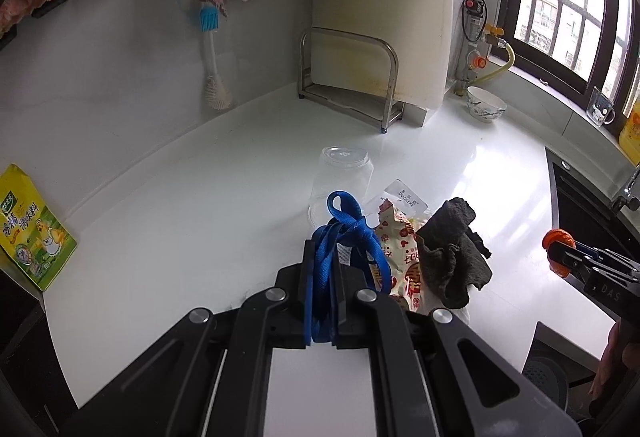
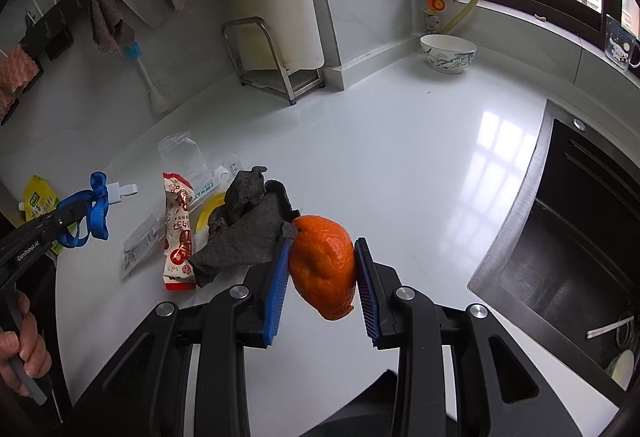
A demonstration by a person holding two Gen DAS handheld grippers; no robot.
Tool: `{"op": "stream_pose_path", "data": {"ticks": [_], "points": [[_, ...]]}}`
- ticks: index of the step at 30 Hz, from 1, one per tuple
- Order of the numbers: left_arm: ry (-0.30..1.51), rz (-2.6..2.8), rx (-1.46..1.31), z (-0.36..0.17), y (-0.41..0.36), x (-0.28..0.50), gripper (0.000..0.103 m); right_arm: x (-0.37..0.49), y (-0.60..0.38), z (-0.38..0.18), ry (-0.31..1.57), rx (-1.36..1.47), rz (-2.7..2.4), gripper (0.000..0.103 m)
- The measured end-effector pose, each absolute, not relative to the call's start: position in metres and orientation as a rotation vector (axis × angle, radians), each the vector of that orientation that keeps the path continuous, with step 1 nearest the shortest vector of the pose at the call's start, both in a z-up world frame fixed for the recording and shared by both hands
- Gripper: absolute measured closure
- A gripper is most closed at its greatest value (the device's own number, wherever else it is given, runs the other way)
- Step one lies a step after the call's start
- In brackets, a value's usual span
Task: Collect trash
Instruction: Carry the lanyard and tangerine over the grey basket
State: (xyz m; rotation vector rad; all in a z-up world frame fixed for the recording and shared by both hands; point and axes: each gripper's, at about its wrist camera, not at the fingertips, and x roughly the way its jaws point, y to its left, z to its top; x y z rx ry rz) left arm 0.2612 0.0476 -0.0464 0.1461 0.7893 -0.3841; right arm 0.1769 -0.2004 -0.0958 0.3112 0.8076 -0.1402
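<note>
The left gripper point(image 1: 322, 257) has its jaws nearly closed, pinching a knotted blue ribbon point(image 1: 340, 225) above the white counter point(image 1: 200, 205). Just right lie a red-and-white snack wrapper point(image 2: 179, 233) and a crumpled dark rag point(image 2: 250, 225); a clear packet point(image 1: 406, 197) behind reads "DUOLEKE". The right gripper point(image 2: 321, 269), jaws partly open, clamps an orange peel point(image 2: 324, 265), dimpled and curled, beside the black sink point(image 2: 580, 237).

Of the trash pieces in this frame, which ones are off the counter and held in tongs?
Two: the orange peel, clamped in the right tongs, and the blue strap, in the left tongs. The red-and-white snack wrapper lies on the counter.
</note>
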Motion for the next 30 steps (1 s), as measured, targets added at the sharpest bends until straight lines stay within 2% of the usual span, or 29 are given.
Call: {"op": "stream_pose_path", "data": {"ticks": [19,30], "points": [[0.727,-0.533,0.181,0.002,-0.012,0.193,0.097,0.094,-0.219,-0.056,0.755,0.347,-0.161,0.071],[0.682,-0.610,0.210,0.020,-0.044,0.150,0.097,0.027,-0.242,-0.055,0.724,0.398,-0.232,0.071]]}}
